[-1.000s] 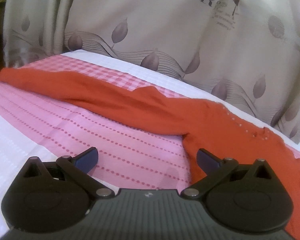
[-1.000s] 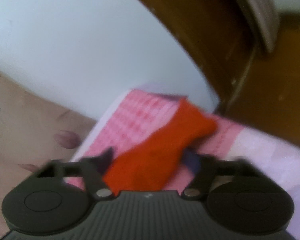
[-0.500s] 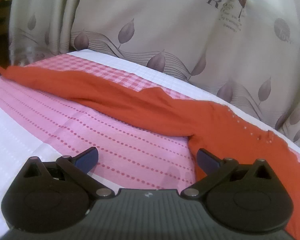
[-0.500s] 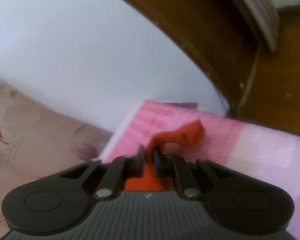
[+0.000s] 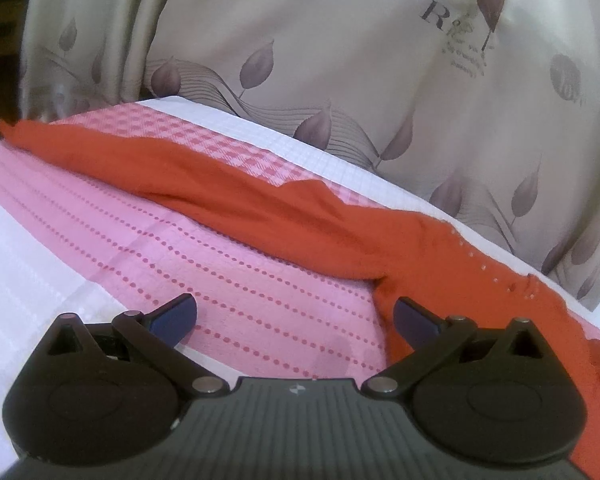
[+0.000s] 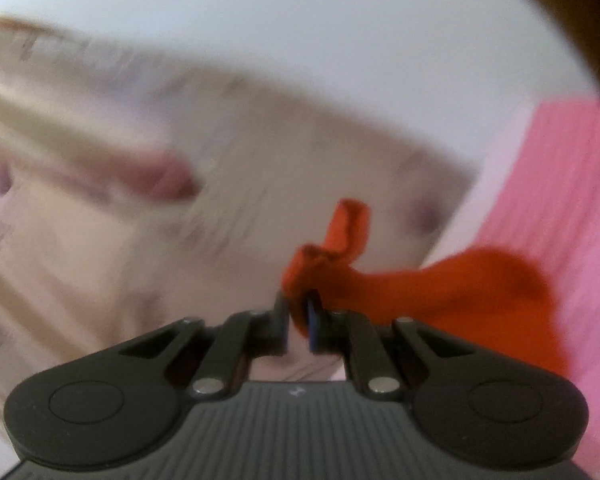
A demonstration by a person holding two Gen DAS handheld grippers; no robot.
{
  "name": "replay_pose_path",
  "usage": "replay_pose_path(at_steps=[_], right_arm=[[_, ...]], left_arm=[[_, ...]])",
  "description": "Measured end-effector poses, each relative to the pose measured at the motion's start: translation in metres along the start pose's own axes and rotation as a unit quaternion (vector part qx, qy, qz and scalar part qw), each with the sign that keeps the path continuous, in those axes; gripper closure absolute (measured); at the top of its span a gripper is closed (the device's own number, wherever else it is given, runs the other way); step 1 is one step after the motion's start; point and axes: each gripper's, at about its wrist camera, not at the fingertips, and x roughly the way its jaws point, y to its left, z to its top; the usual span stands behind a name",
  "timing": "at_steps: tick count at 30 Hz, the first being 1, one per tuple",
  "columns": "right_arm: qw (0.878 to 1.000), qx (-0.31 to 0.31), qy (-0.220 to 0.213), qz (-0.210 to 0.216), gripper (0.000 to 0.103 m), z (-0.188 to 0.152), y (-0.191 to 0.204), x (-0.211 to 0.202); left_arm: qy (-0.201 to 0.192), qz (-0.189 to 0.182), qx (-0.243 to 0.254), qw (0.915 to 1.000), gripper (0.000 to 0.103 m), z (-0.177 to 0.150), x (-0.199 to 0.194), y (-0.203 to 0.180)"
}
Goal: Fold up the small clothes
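Note:
An orange-red small garment [image 5: 260, 204] lies stretched in a long band across the pink dotted cloth [image 5: 160, 248] on the bed, from far left to near right. My left gripper [image 5: 296, 316] is open and empty, low over the pink cloth, its right finger beside the garment's wide part. My right gripper [image 6: 298, 316] is shut on one end of the garment [image 6: 460, 280] and holds it lifted; a bunched tip pokes up past the fingers. The right wrist view is blurred.
A beige curtain with purple leaf print [image 5: 340, 60] hangs right behind the bed. White bedding [image 5: 20, 264] lies to the left of the pink cloth. In the right wrist view the curtain [image 6: 180, 160] and the pink cloth [image 6: 560, 184] show, blurred.
My right gripper closed on the garment's end, lifted it and swung left, so its view turned from the wooden headboard toward the curtain. My left gripper stayed open and moved slightly.

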Motion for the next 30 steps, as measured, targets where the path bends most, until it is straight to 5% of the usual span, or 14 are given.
replay_pose_path(at_steps=[4,11,17,20,23,26,28,30], right_arm=[[0.997,0.016,0.061,0.035,0.094,-0.066,0.032,0.057],[0.985,0.023,0.167,0.031,0.094,-0.188,0.047,0.134],[0.975,0.027,0.218,0.023,0.093,-0.251,0.044,0.161],[0.971,-0.044,0.232,0.026,0.092,-0.251,0.054,0.138],[0.964,-0.165,0.208,0.001,0.089,-0.234,0.061,0.091],[0.929,-0.332,0.151,-0.058,0.081,-0.226,0.059,0.029],[0.901,-0.404,0.124,-0.094,0.068,-0.224,0.049,-0.004],[0.889,-0.43,0.11,-0.109,0.05,-0.22,0.037,-0.029]], left_arm=[[-0.002,-0.007,-0.009,0.9999,0.0,0.0,0.0,0.004],[-0.005,-0.019,-0.025,0.9995,0.0,0.001,-0.001,0.008],[-0.007,-0.029,-0.033,0.999,0.0,0.001,-0.002,0.013],[-0.005,-0.044,-0.037,0.9983,0.0,0.003,-0.001,0.017],[0.018,-0.131,-0.065,0.9891,0.0,0.009,-0.001,0.023],[0.048,-0.197,-0.056,0.9776,0.0,0.026,0.001,0.005],[0.073,-0.222,0.003,0.9723,0.001,0.039,0.007,-0.026],[0.072,-0.238,0.074,0.9657,0.001,0.046,0.014,-0.063]])
